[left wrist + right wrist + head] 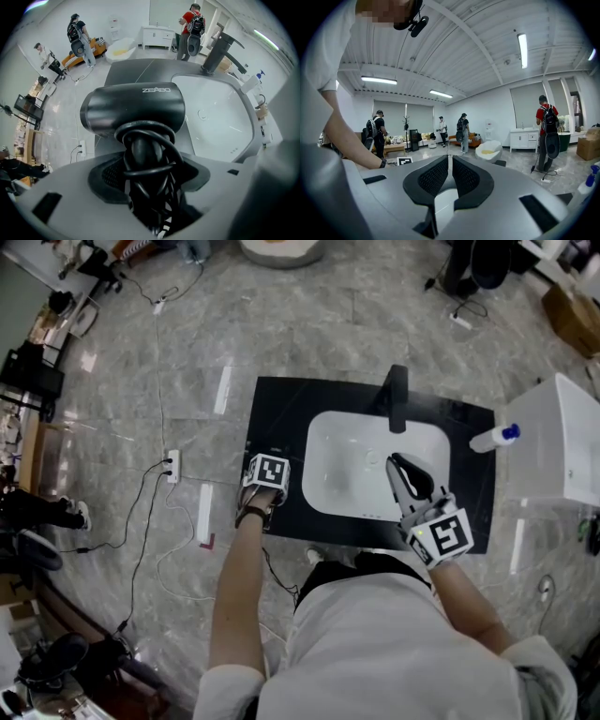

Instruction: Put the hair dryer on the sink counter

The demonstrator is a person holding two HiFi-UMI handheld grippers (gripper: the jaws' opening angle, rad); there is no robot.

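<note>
The black hair dryer [136, 110] lies with its barrel across the black sink counter [126, 70], left of the white basin [220, 117]. Its cord is wound round the handle. My left gripper [150, 164] is shut on that wrapped handle, its jaws spread wide around it. In the head view the left gripper [265, 476] sits over the left part of the counter [281, 399] and hides the dryer. My right gripper [398, 467] hovers over the right side of the basin [347, 465]. Its jaws are shut on nothing [449, 161].
A black faucet [397, 395] stands behind the basin. A white spray bottle [492, 437] lies at the counter's right end, beside a white cabinet [562, 442]. A power strip [172, 465] and cables lie on the floor to the left. People stand far off in the room.
</note>
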